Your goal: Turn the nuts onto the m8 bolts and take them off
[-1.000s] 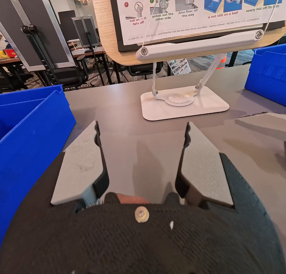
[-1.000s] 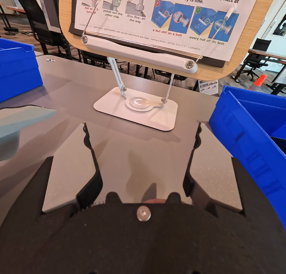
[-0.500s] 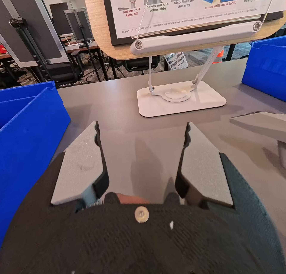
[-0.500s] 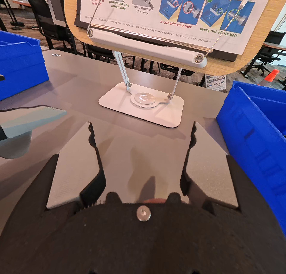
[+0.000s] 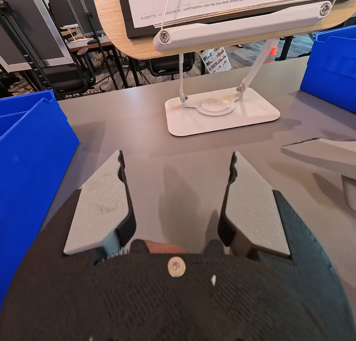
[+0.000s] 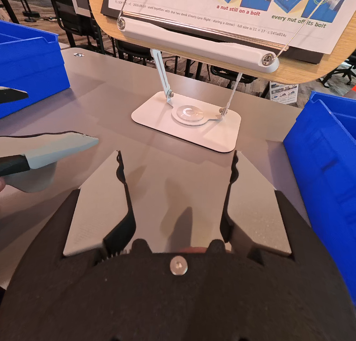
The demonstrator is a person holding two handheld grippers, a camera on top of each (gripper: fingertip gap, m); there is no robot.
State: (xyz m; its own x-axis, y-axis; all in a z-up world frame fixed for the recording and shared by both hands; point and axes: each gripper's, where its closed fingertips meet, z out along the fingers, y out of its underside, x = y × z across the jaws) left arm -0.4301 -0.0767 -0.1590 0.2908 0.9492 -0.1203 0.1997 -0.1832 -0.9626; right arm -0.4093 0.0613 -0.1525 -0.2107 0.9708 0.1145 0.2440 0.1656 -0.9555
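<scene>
Nuts and M8 bolts are not in view; both tongs hang empty over the bare table.

Nearest, the left tongs and the right tongs are spread wide apart, gripping nothing, side by side above the grey table. A blue bin stands just left of the left tongs, and another blue bin just right of the right tongs; their insides are hidden, so the parts are probably there. Farther off, a white stand holds up an instruction sheet. A good start would be tilting each camera over its bin rim to find a bolt and a nut before closing.
</scene>
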